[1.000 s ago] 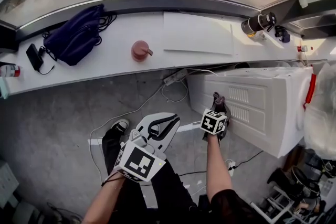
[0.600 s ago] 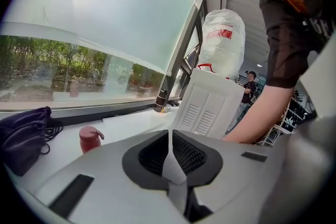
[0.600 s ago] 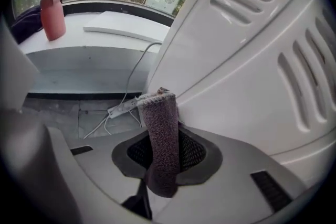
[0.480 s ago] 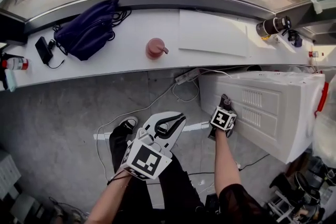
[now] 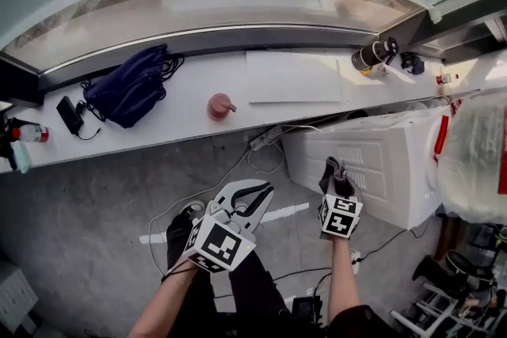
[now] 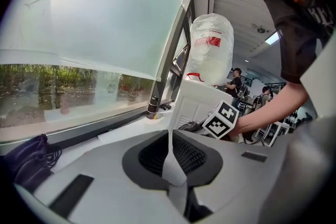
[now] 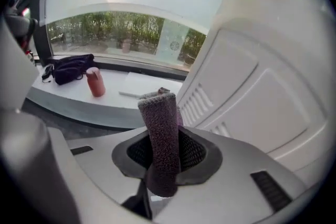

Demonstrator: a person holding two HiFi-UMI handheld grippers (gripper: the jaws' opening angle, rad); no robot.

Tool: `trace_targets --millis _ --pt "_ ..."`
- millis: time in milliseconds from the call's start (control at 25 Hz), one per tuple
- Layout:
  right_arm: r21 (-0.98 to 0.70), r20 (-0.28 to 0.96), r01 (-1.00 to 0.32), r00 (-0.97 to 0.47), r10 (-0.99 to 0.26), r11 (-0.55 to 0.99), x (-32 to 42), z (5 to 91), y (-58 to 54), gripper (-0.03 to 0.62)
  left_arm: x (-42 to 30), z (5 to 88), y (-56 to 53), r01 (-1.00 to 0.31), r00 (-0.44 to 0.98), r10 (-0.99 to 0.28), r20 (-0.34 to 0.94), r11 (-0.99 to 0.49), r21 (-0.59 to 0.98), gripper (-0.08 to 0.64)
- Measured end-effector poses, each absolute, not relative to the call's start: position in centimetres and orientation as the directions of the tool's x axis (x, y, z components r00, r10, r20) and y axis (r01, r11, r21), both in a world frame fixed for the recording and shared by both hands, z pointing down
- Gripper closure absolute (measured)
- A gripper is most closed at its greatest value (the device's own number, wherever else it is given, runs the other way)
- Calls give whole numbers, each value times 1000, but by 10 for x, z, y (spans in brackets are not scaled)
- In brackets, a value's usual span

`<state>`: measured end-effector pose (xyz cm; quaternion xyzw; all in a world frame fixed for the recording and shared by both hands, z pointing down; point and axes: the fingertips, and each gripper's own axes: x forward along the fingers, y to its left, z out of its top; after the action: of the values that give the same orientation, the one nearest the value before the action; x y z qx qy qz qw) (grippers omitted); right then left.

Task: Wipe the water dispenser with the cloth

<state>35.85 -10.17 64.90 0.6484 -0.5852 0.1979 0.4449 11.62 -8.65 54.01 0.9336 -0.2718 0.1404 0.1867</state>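
Just beside the vented white side of the water dispenser (image 5: 388,162): purple-grey cloth (image 5: 336,175), pinched upright in the right claw (image 5: 336,181); left claw (image 5: 242,202) closed on nothing, well apart over the floor, below the tabletop (image 5: 181,119) edge bearing a pink cup (image 5: 219,105).

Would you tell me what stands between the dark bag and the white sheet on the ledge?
A reddish container stands between the dark bag and the white sheet, clearest in the head view.
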Motion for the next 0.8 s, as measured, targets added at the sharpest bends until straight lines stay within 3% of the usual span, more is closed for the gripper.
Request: trace_targets --millis 480,800 --pt "435 585 -900 277 -762 7 358 432 -148 488 106 473 -101 -524 844 -454 286 -811 260 523" --pt "487 543 -873 303 -784 0 367 407 -183 487 92 465 -89 -534 840 -461 288 -799 278 523"
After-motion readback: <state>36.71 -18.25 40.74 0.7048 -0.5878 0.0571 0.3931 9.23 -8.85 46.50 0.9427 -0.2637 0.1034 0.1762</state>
